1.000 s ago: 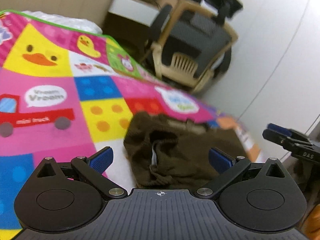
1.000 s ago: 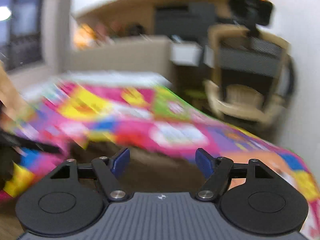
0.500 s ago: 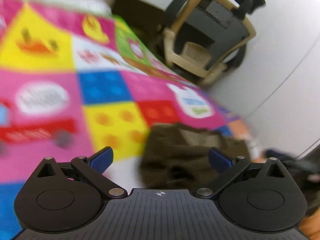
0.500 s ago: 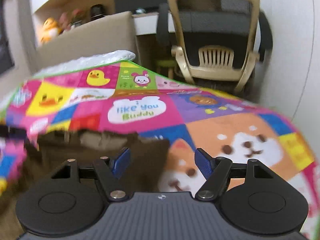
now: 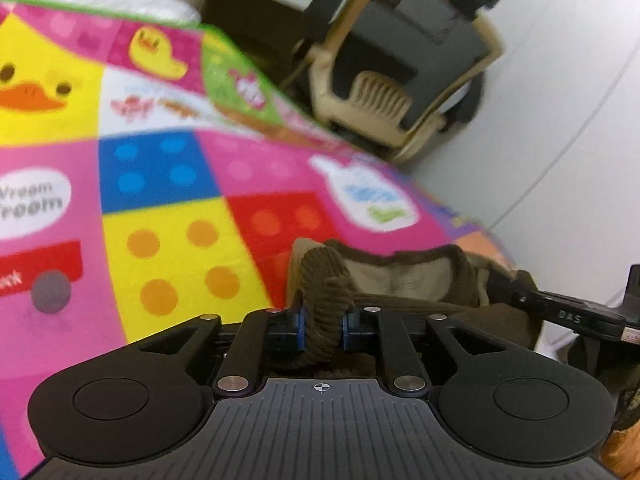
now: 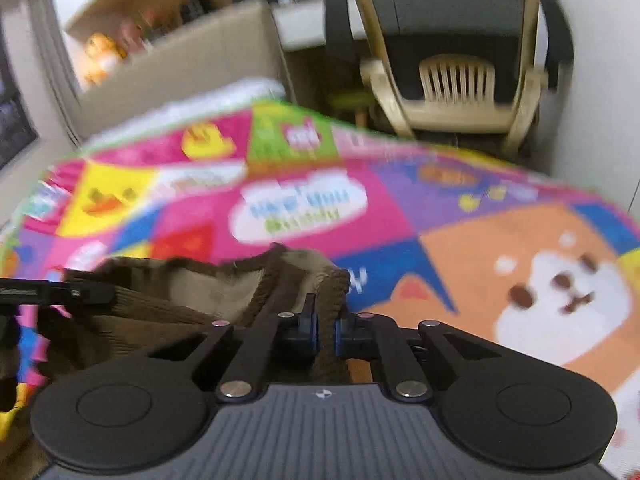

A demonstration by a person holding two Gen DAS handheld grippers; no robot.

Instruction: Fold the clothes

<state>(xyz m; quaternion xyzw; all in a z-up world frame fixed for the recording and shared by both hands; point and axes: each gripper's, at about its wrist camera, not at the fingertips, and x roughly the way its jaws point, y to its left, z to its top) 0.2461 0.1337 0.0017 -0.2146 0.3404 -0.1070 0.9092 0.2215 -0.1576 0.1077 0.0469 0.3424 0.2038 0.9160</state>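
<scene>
At the left edge of the left wrist view, a white bubble (image 5: 30,202) on the play mat (image 5: 168,168) reads "Vroom Vroom" (partly cut off); at right, the other gripper (image 5: 576,316) bears "DAS".

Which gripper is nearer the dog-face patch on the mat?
Right. The right gripper, shut on the brown garment, sits just beside the dog-face patch. The left gripper grips the garment's other end, near the red and yellow squares.

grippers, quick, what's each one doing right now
Left gripper: shut on the brown garment.
Right gripper: shut on the same brown garment.
</scene>
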